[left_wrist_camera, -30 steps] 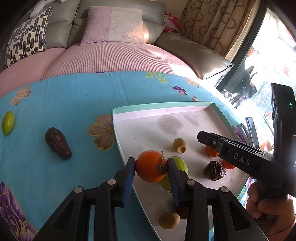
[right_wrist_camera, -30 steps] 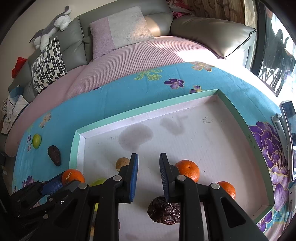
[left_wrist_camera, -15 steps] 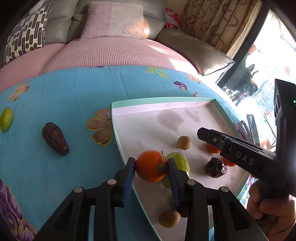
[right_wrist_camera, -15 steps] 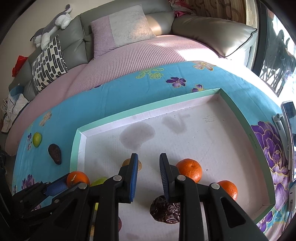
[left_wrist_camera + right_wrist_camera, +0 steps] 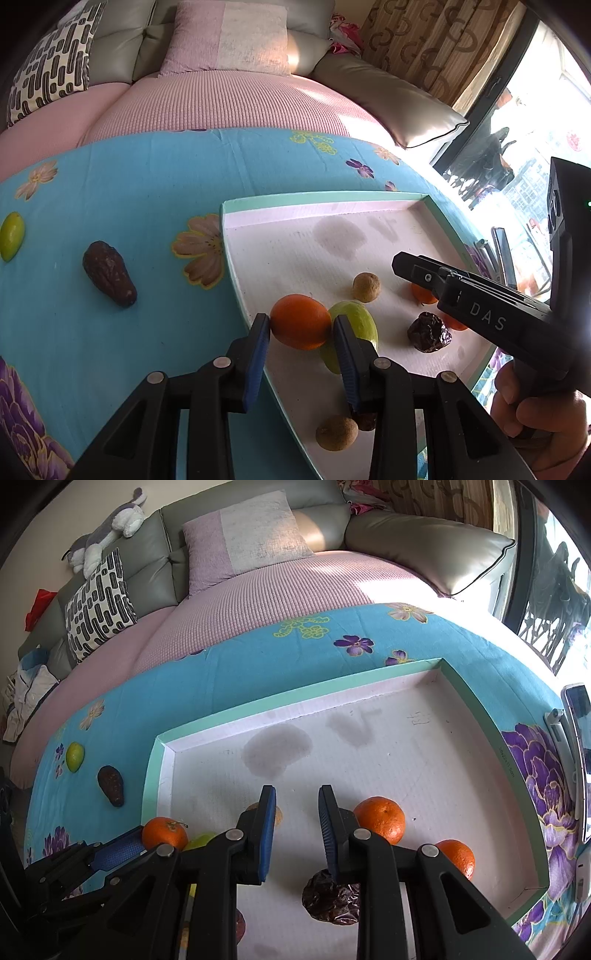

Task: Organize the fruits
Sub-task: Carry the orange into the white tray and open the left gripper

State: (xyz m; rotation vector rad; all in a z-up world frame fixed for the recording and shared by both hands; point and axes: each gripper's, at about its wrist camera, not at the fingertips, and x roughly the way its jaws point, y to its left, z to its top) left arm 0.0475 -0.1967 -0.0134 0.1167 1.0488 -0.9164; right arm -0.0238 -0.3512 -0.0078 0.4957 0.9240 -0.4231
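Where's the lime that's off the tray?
In the left wrist view, the lime lies on the blue cloth at far left, beyond the dark date.

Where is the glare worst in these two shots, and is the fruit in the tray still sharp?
Left wrist view: the window at right is blown out white, yet the orange between the left gripper fingers is crisp. Right wrist view: sun washes out a patch of pink cover; the tray fruit is sharp, edges bowed by fisheye.

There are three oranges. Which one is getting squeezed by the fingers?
The round orange at the tray's left edge, gripped by the left gripper. The other two oranges lie free on the white tray floor, further right.
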